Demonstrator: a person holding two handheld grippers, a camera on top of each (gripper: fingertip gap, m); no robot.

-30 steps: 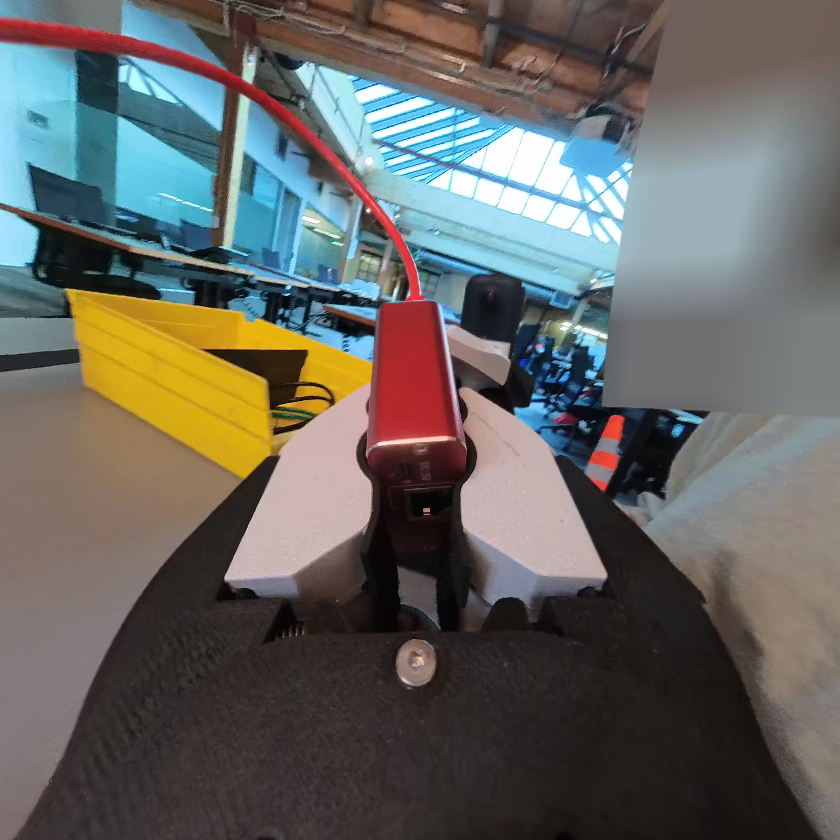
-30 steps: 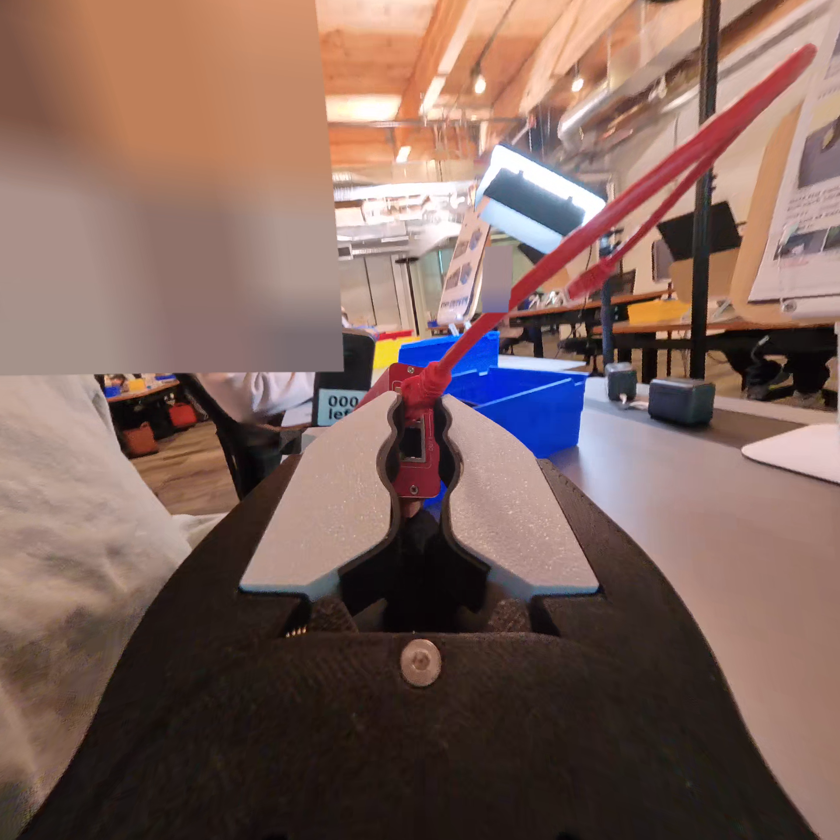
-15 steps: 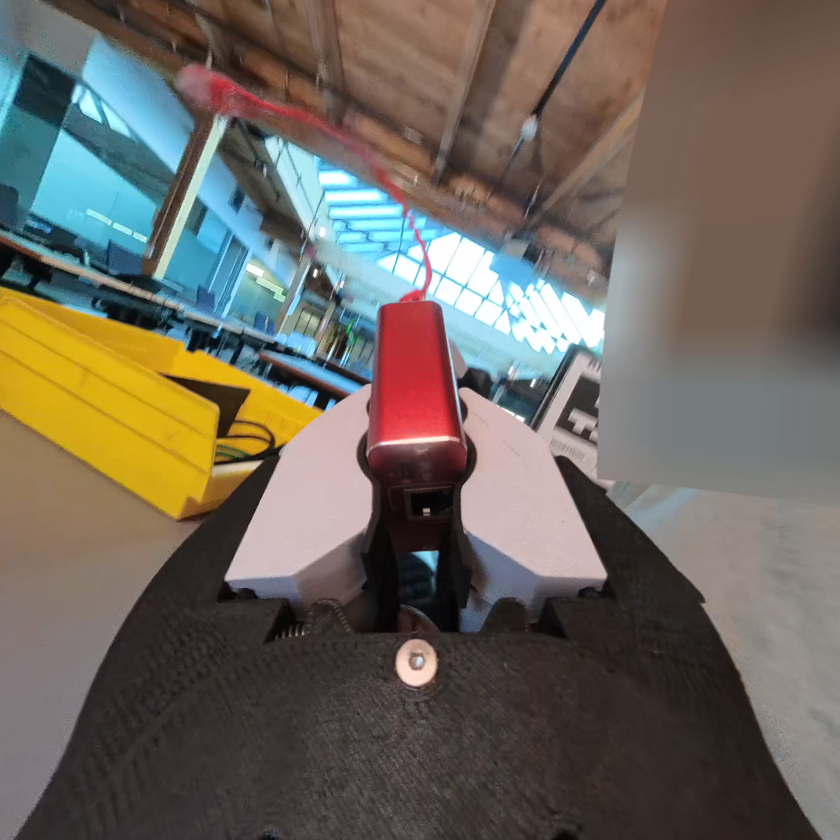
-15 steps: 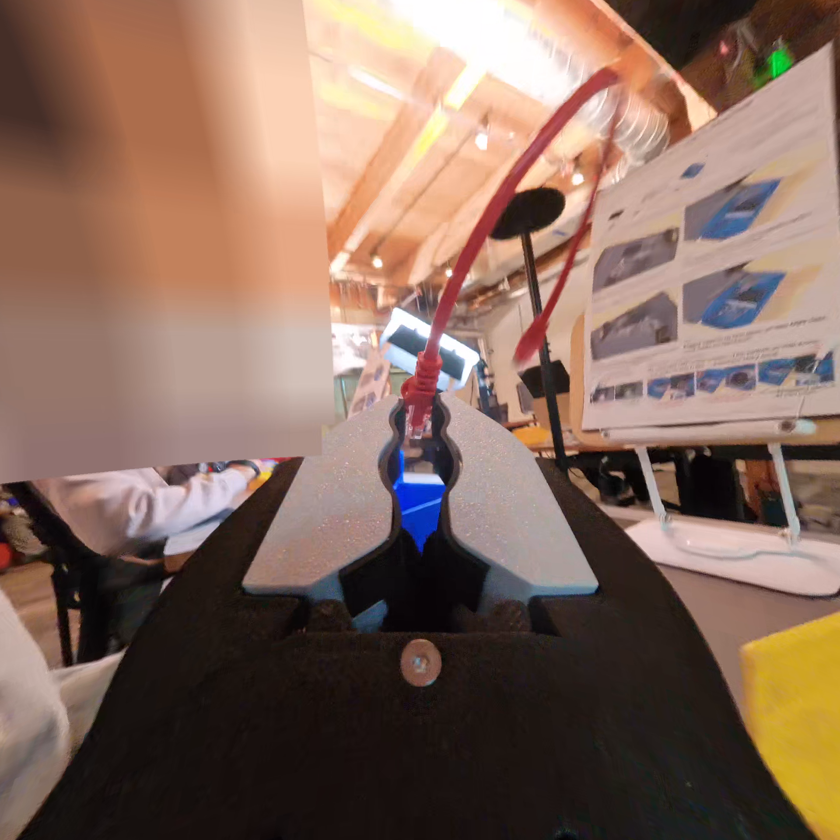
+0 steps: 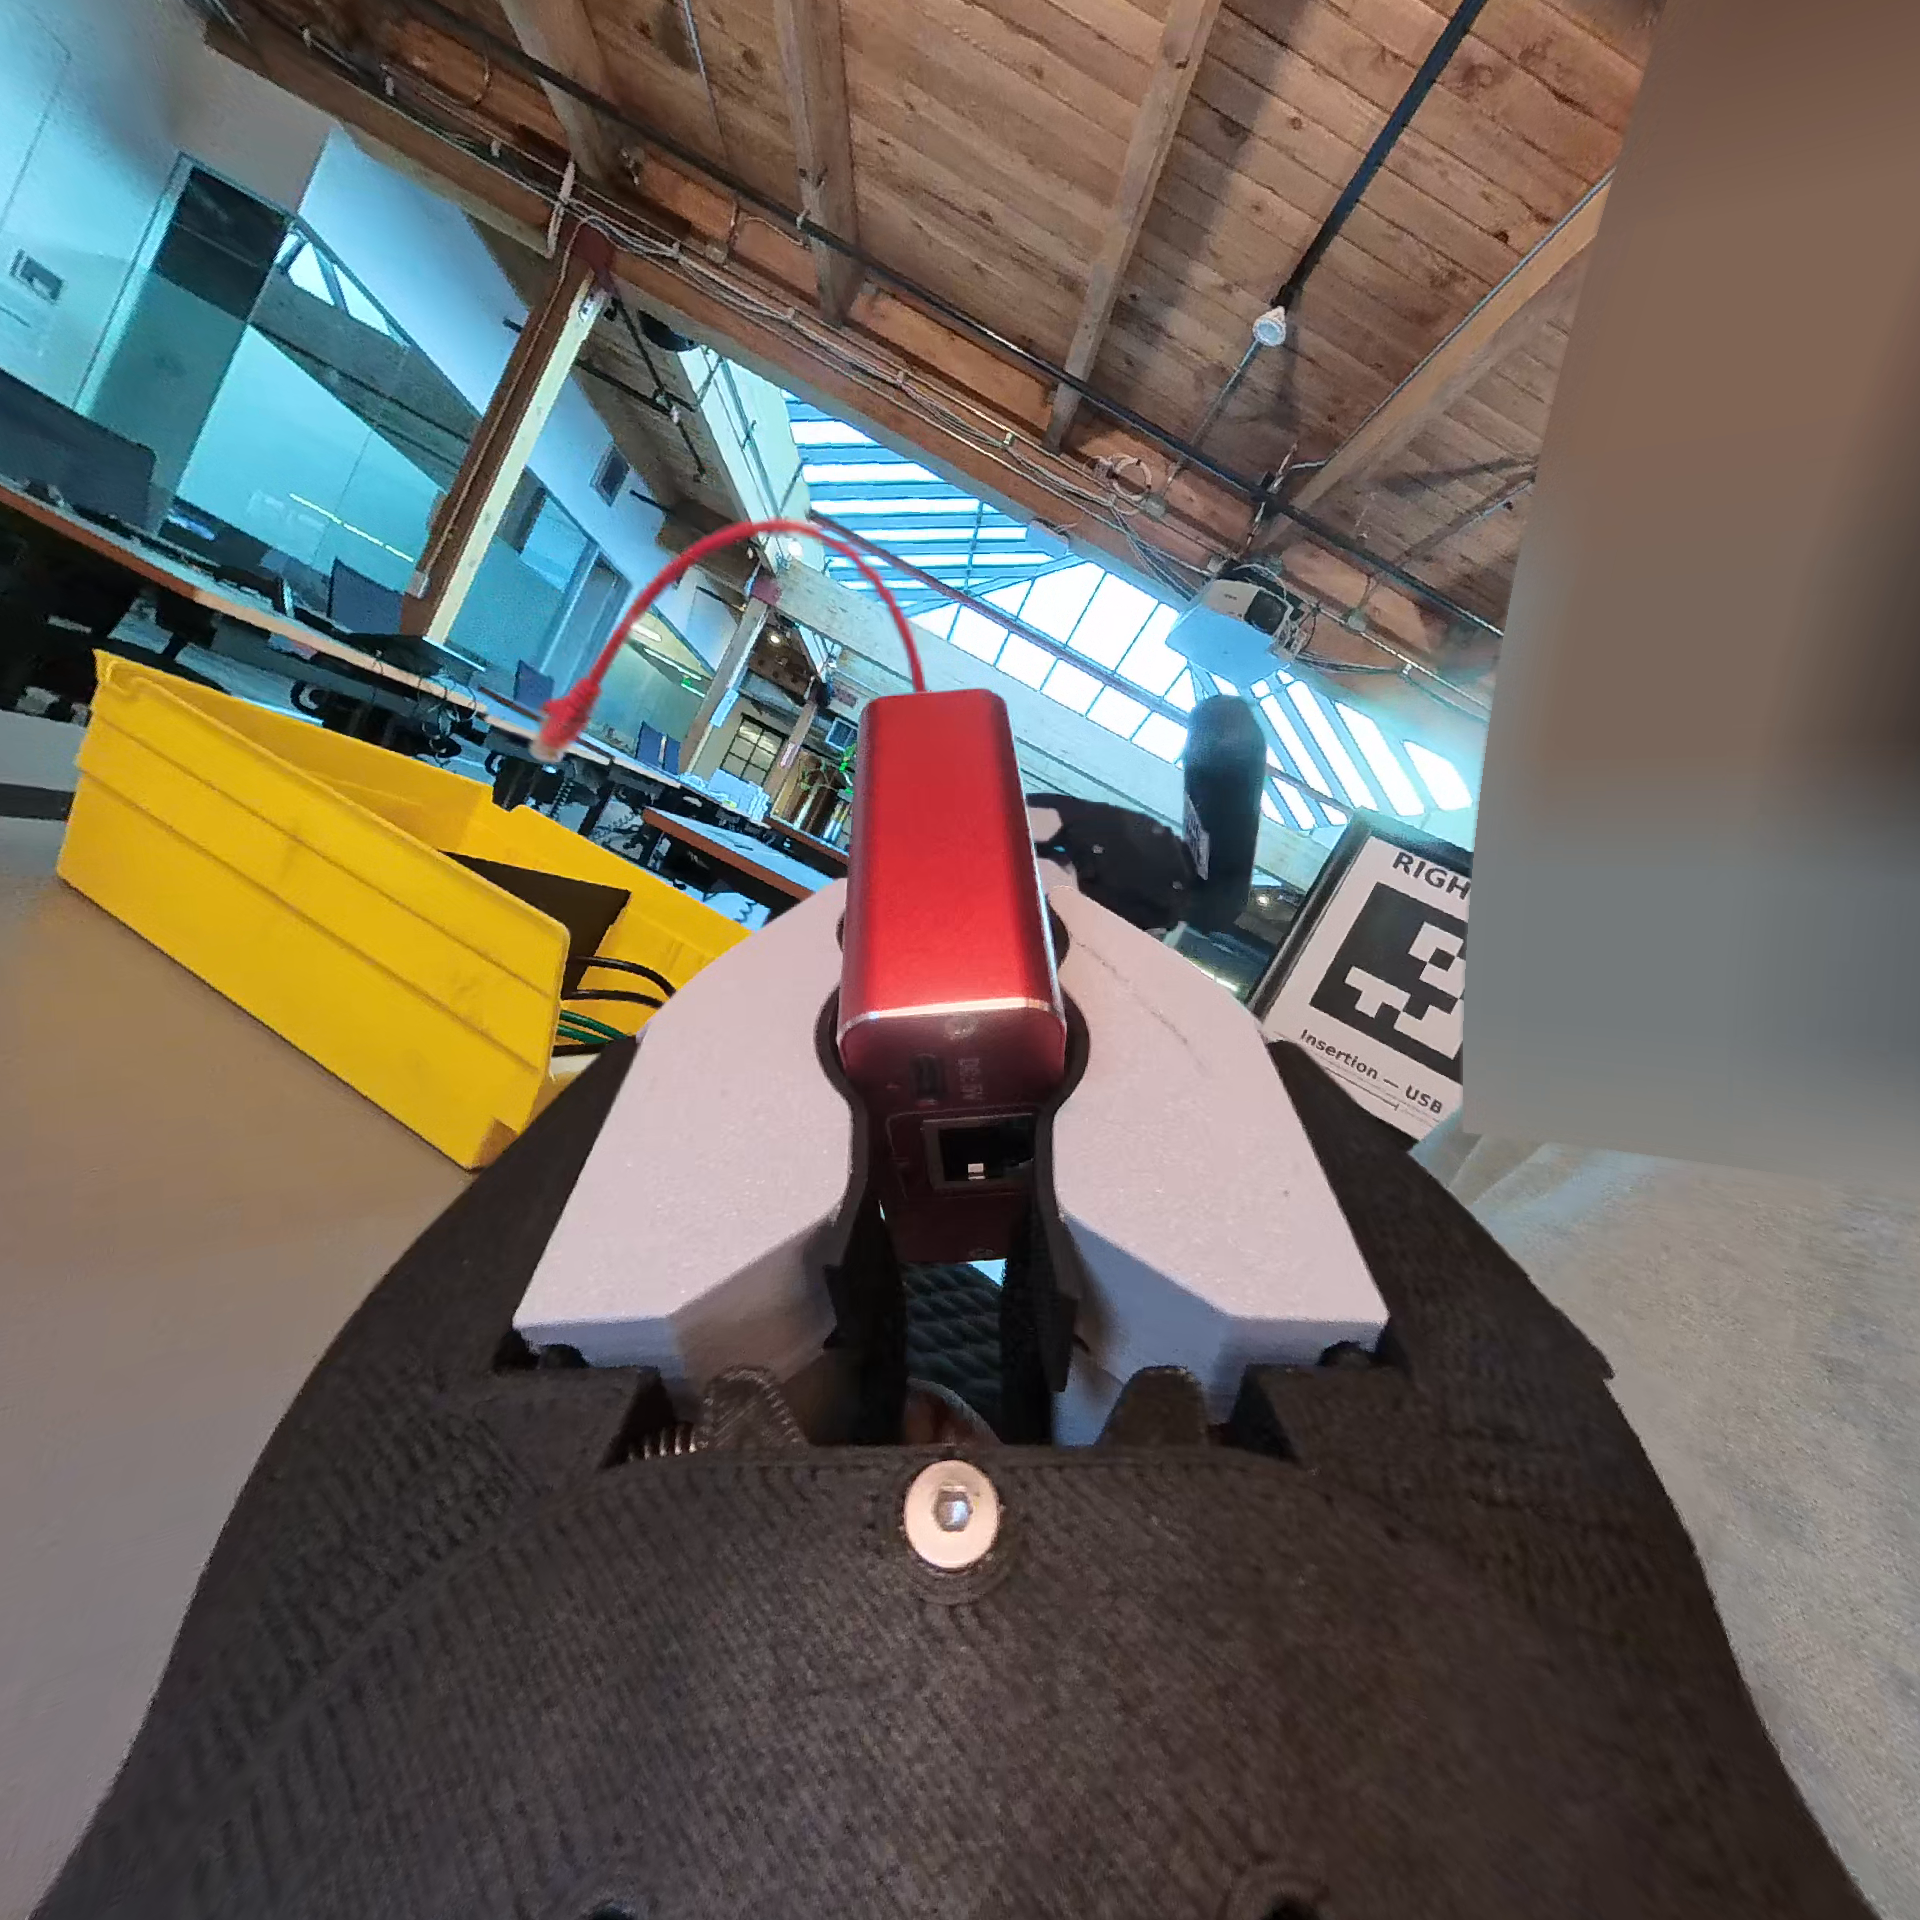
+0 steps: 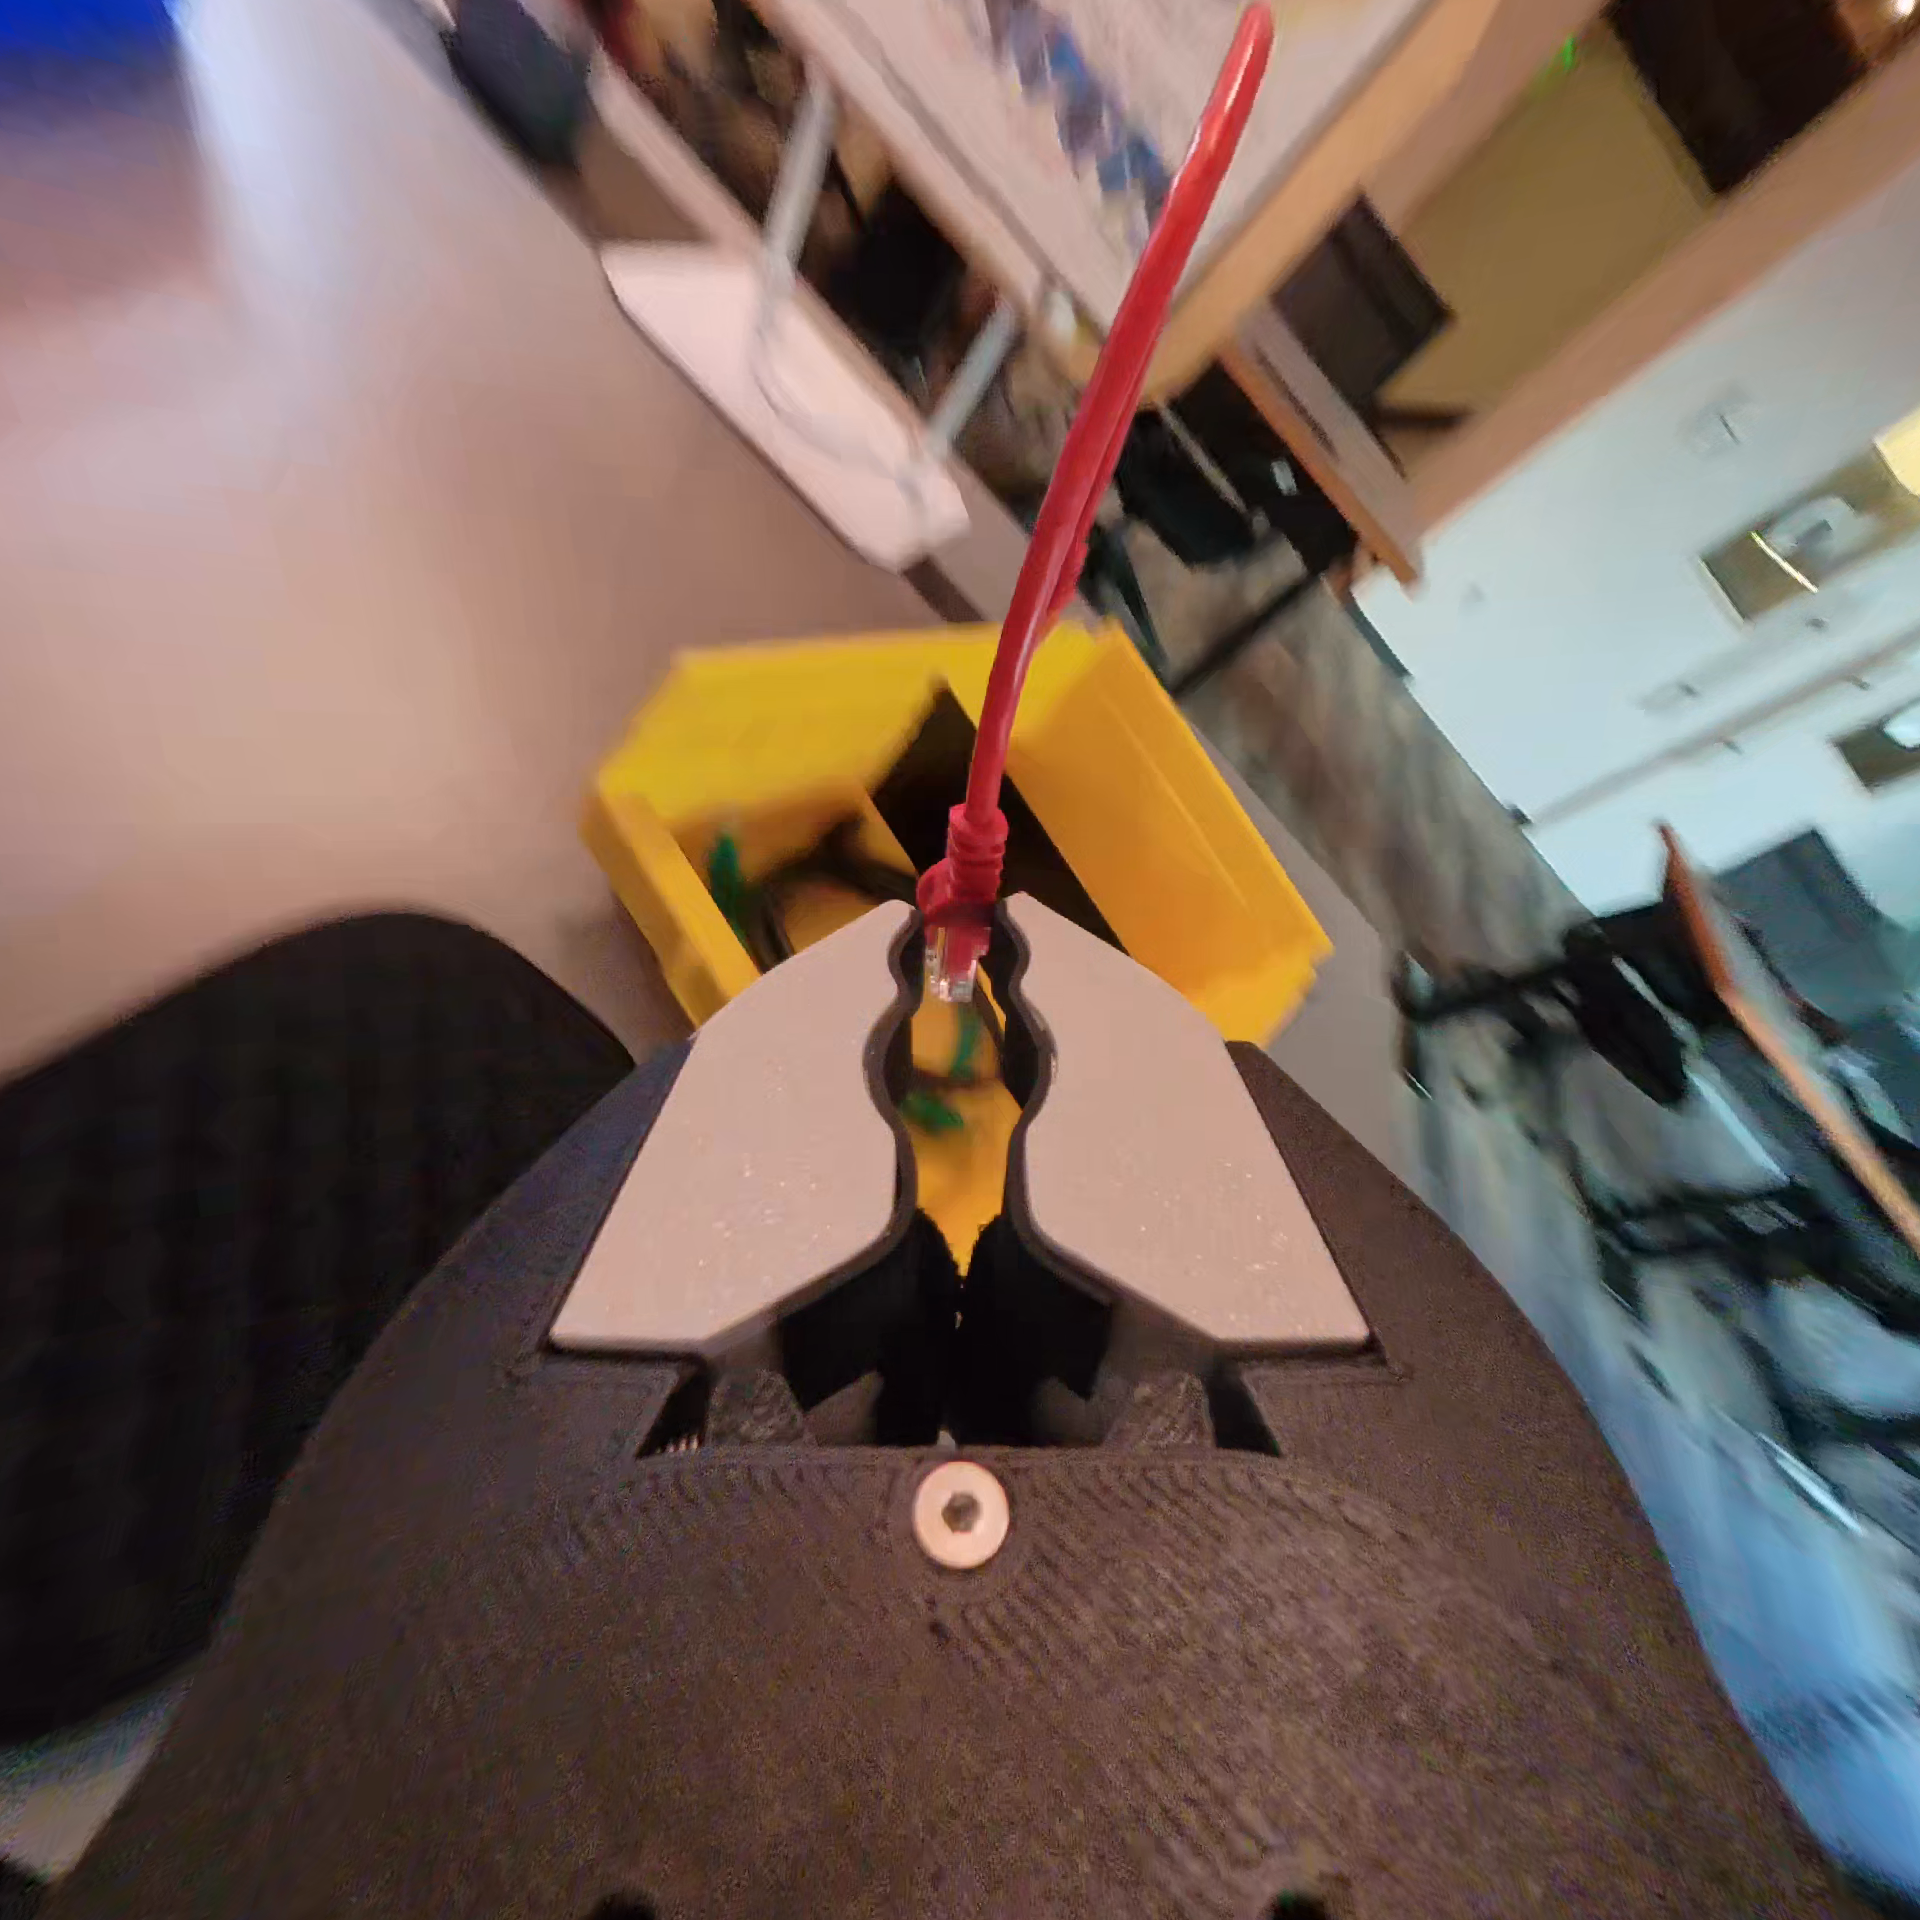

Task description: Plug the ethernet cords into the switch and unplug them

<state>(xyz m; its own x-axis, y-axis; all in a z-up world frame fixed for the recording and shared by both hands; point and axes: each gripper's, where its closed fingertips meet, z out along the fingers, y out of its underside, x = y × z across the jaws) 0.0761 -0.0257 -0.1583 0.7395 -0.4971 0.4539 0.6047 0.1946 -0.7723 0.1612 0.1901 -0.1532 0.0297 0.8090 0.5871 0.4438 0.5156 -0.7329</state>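
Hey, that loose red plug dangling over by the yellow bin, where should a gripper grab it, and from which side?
Grip the ribbed red boot behind the free plug, not its clear tip. It hangs tip-down off the cable's arch, so come in level from the side across the boot, probably from the open table side, since the yellow bin sits below.

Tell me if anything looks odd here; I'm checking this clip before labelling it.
Nothing looks damaged or spilled. The left gripper clamps the red switch, whose facing port is empty. The right gripper pinches the red cord's plug over the yellow bin; that view is motion-blurred.
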